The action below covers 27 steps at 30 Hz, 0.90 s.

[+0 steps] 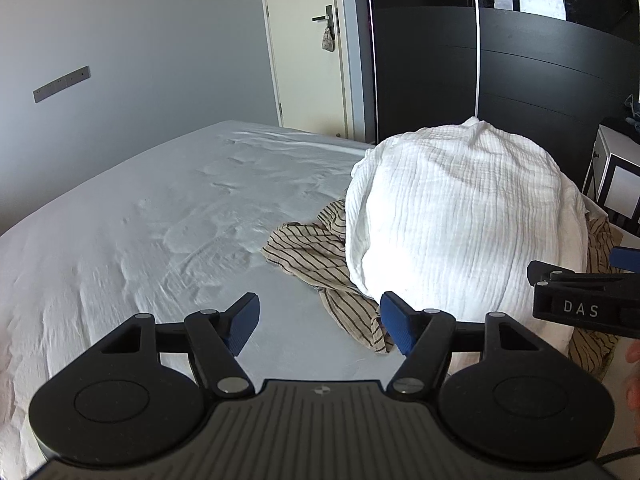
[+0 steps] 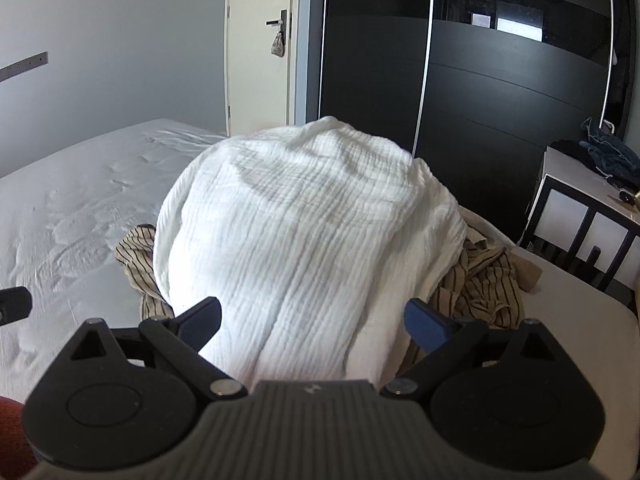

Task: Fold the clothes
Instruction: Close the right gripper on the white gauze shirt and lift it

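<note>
On the bed (image 1: 120, 220) a crinkled garment (image 2: 304, 216) lies heaped over a striped one (image 1: 312, 252), the wardrobe (image 2: 500, 92) behind and a door (image 1: 308, 40) to its left.

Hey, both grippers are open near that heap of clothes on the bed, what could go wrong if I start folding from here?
1. The white garment lies heaped on the striped garment, so a deep pinch by the right gripper may lift both.
2. The pile sits near the bed edge on the right, so a tug that way might drag cloth off.
3. The left gripper, jaws open, is close beside the right; they may collide.
</note>
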Available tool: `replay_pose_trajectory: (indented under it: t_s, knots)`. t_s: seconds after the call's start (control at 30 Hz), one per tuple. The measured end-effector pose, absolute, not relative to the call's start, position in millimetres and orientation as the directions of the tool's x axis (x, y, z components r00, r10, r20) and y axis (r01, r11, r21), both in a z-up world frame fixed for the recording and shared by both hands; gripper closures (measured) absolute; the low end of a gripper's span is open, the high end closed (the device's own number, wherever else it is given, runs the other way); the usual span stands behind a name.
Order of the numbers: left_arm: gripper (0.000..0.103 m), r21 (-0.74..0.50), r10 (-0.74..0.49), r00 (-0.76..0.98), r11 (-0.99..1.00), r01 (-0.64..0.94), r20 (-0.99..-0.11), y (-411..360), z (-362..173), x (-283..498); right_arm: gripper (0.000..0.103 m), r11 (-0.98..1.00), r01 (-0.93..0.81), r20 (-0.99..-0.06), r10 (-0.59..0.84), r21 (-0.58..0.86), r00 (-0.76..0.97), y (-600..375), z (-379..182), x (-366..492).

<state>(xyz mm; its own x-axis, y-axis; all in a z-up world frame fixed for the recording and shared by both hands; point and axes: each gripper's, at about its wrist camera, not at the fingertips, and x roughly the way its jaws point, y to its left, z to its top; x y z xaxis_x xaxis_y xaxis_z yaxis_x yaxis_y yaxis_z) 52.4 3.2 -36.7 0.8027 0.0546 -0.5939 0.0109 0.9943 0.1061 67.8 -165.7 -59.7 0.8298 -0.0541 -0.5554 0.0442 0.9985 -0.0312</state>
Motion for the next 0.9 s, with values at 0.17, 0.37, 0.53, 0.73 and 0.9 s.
replay_pose_trajectory:
  t_s: [0.17,0.37,0.53,0.73,0.9]
  knots:
    - [0.024,0.114,0.083,0.788,0.993,-0.016,-0.609,11,-43,59,0.006,0.998,0.046,-0.576,-0.060,-0.039,0.815,-173,-76,103]
    - [0.024,0.088,0.119,0.767,0.993,-0.081,-0.631,35,-46,64,0.027,0.996,0.001,-0.599,-0.053,-0.088,0.799,-166,-84,148]
    - [0.024,0.070,0.130,0.761,0.991,-0.111,-0.636,51,-46,63,0.041,0.991,-0.035,-0.622,-0.055,-0.130,0.781,-160,-89,169]
    - [0.024,0.053,0.137,0.761,0.990,-0.133,-0.634,64,-44,56,0.095,0.991,-0.053,-0.595,-0.032,-0.125,0.803,-154,-64,152]
    - [0.024,0.049,0.160,0.765,0.985,-0.167,-0.624,77,-37,47,0.099,0.989,-0.102,-0.526,0.030,-0.109,0.850,-138,-28,134]
